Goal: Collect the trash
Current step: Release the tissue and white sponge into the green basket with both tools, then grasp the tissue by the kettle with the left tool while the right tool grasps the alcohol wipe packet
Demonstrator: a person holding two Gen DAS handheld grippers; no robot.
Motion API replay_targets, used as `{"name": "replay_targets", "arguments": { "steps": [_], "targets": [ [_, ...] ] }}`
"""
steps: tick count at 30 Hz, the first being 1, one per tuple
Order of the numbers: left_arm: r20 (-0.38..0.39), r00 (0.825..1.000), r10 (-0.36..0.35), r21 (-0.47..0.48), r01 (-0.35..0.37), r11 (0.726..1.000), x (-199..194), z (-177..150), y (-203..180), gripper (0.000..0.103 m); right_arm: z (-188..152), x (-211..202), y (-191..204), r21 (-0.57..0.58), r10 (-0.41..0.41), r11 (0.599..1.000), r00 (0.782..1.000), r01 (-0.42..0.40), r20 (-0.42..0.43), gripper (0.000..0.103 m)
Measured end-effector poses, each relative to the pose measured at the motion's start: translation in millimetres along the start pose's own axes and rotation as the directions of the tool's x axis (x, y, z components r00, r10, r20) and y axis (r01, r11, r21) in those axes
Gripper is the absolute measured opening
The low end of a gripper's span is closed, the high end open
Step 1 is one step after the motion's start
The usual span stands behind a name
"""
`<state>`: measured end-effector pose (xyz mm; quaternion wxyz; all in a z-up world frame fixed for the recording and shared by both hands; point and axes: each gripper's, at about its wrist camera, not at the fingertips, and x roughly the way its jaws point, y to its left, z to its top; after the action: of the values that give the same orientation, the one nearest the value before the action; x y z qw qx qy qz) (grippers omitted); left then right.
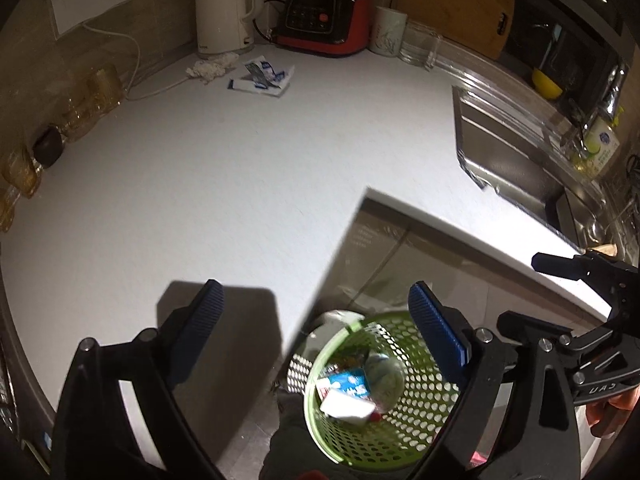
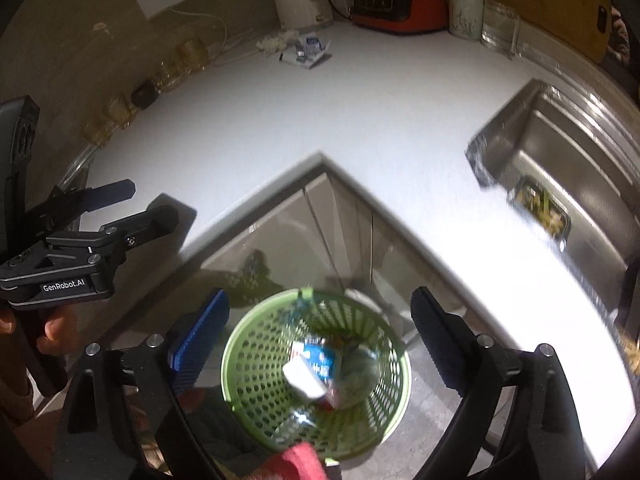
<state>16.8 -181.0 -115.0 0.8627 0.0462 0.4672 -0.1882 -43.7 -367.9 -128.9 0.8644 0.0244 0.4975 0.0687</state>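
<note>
Hovering above the green basket on the floor, both tools hang with nothing between their fingers: the left hand-held gripper is spread wide, and the right hand-held gripper is likewise parted and empty. Inside the basket lie a blue-and-white carton and some crumpled clear plastic.

More trash waits well apart on the desk, near the far wall: a crumpled tissue touching or just beside the base of the white kettle, and torn blue-and-white wrappers next to it.

The risks lie in that far corner. The tissue sits close to the kettle's cord, so a careless pinch could snag the cord. The flat wrappers may slide on the smooth top instead of lifting. Amber glasses line the left wall, and a wide swing could knock them.
</note>
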Motion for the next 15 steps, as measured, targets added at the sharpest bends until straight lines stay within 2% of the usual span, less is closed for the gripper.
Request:
{"name": "replay_targets", "arguments": {
  "steps": [6, 11, 15],
  "targets": [
    [0.044, 0.999, 0.004, -0.028, -0.002, 1.0, 17, 58, 51, 0.091, 69, 15, 5, 0.006, -0.022, 1.0, 0.997, 0.021, 0.072, 0.1],
    [0.079, 0.996, 0.027, -0.067, -0.022, 0.998, 42, 114, 99, 0.091, 128, 49, 7, 0.005, -0.035, 0.999, 0.996, 0.035, 0.088, 0.1],
    [0.093, 0.995, 0.038, -0.079, -0.031, 0.996, 64, 150, 121, 0.091, 164, 81, 10, -0.003, -0.041, 0.999, 0.995, 0.042, 0.088, 0.1]
  ]
}}
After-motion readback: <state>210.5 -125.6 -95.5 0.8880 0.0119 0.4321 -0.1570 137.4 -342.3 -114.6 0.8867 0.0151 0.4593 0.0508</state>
